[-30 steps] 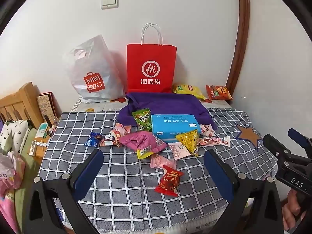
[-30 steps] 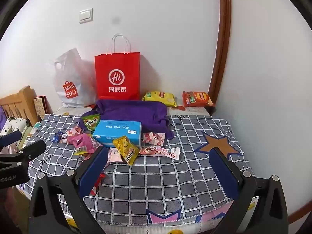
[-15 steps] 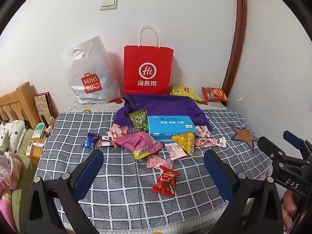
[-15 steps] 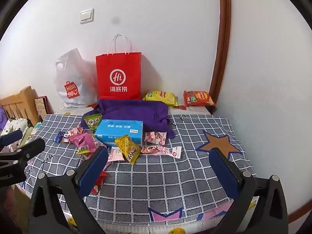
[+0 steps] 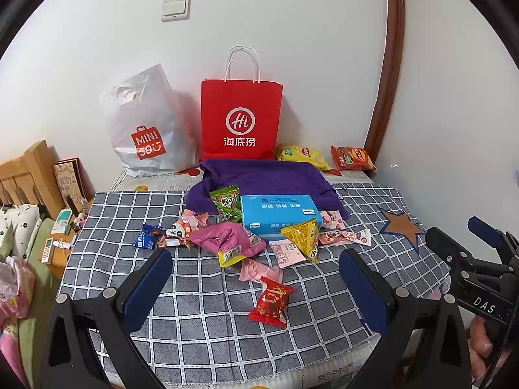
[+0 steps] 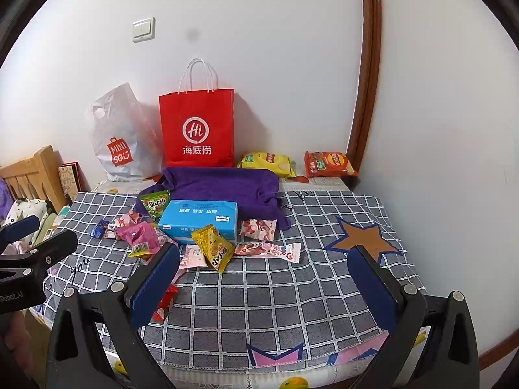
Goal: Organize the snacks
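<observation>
- Snacks lie scattered across the middle of the grey checked cloth [image 5: 194,291], none sorted yet; we judge the task is at its very start, with both grippers hovering short of the pile.
- Our left gripper [image 5: 256,288] is spread wide with nothing between its blue pads [image 5: 147,287].
- Farthest left on the cloth we see a small blue packet [image 5: 146,238], and just beside it a panda-print candy [image 5: 181,228].
- Next comes a crumpled pink bag [image 5: 227,240], touching a green snack packet [image 5: 227,202] that leans against the purple cloth [image 5: 266,178].
- Around the centre sits a blue tissue box [image 5: 279,215], with a yellow triangular packet [image 5: 303,236] resting against its front and a pale pink sachet [image 5: 287,253] beside that.
- Nearest to us, a pink candy [image 5: 259,270] and a red wrapped sweet [image 5: 271,301] lie apart from the heap, the red one between the left gripper's fingers in view.
- Right of the box we see a strawberry-print packet [image 6: 259,228] and a long pink-and-white wrapper [image 6: 269,249].
- Behind, against the wall, stand a white Miniso bag [image 5: 146,129] and a red paper bag [image 5: 241,120], with a yellow chip bag [image 5: 301,155] and an orange chip bag [image 5: 352,159] to their right.
- Our right gripper [image 6: 264,287] is likewise released and empty, over bare cloth.
- For the next move we judge the red sweet the easiest pick: lower the left gripper, straddle the wrapper and close gently, since thin foil may slip or crumple.
</observation>
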